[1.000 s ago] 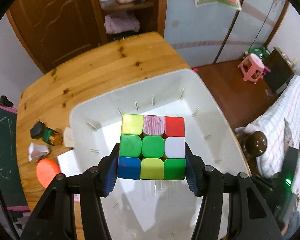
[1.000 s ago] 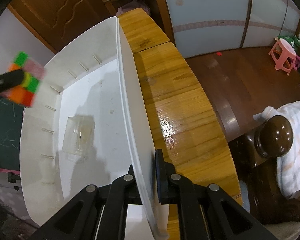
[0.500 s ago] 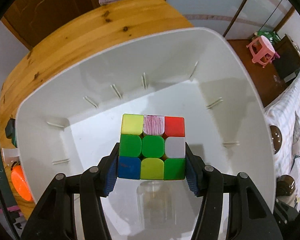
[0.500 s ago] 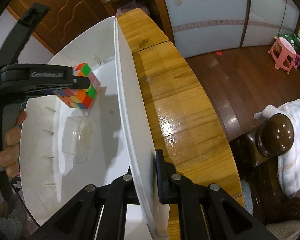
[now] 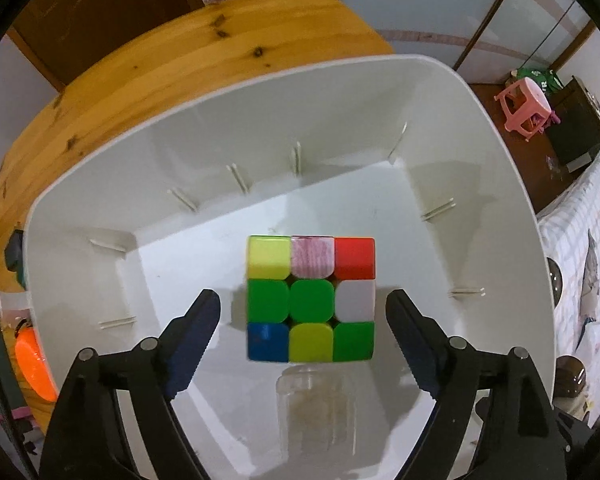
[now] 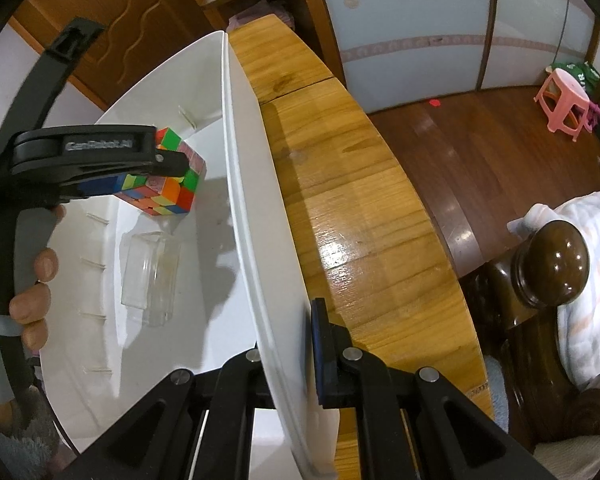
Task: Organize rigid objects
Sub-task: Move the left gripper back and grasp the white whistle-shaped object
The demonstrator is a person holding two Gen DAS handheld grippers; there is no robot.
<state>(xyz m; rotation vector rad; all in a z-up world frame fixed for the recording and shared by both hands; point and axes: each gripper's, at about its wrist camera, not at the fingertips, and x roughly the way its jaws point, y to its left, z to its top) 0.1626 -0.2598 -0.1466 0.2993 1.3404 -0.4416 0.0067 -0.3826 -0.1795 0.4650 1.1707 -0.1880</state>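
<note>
A multicoloured puzzle cube [image 5: 311,298] lies inside the white bin [image 5: 228,120], just beyond a clear plastic box [image 5: 316,412] on the bin floor. My left gripper [image 5: 303,320] is open; its fingers stand apart on either side of the cube with gaps. The right wrist view shows the cube [image 6: 168,178] under the left gripper's fingers and the clear box [image 6: 152,276] nearer. My right gripper [image 6: 290,356] is shut on the bin's right wall [image 6: 244,184].
The bin sits on a wooden table [image 6: 352,208]. An orange disc [image 5: 32,360] and a dark small object [image 5: 14,250] lie on the table left of the bin. A pink stool [image 6: 566,100] and dark furniture [image 6: 552,264] stand past the table's right edge.
My left gripper carried the cube down into the bin, then opened and let it go. The right gripper kept its hold on the bin wall.
</note>
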